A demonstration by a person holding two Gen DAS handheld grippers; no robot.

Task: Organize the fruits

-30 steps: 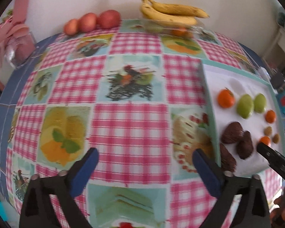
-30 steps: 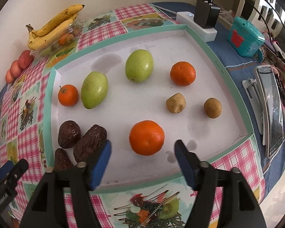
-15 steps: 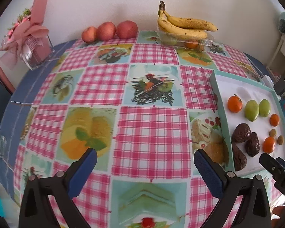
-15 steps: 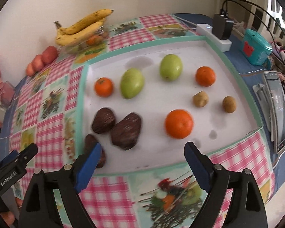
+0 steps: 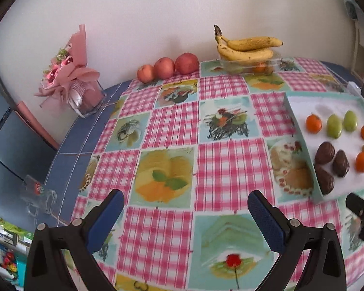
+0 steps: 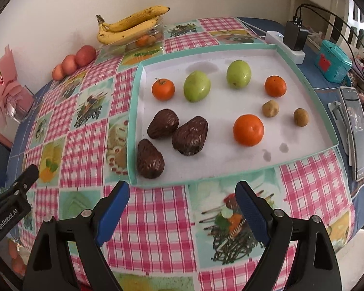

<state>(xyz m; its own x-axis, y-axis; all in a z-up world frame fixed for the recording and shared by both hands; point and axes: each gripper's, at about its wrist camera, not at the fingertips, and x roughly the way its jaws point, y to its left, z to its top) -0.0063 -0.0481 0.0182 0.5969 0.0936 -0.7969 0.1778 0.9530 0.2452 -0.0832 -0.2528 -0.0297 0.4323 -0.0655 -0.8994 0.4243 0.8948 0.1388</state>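
Both grippers are being held above a checked tabletop [image 6: 157,218], jaws spread wide with nothing between them. The right gripper [image 6: 182,201] is being pointed at the near edge of a white tray [image 6: 206,169], where the fruit is being displayed: three dark avocados [image 6: 190,135] at near left, two green fruits [image 6: 196,86] at the far side, three oranges [image 6: 248,130] and two small brown fruits [image 6: 270,108] spread among them. The left gripper [image 5: 185,208] is being held over bare cloth, left of the tray. Bananas [image 5: 247,47] on a clear box and three apples [image 5: 167,68] are being kept by the far wall.
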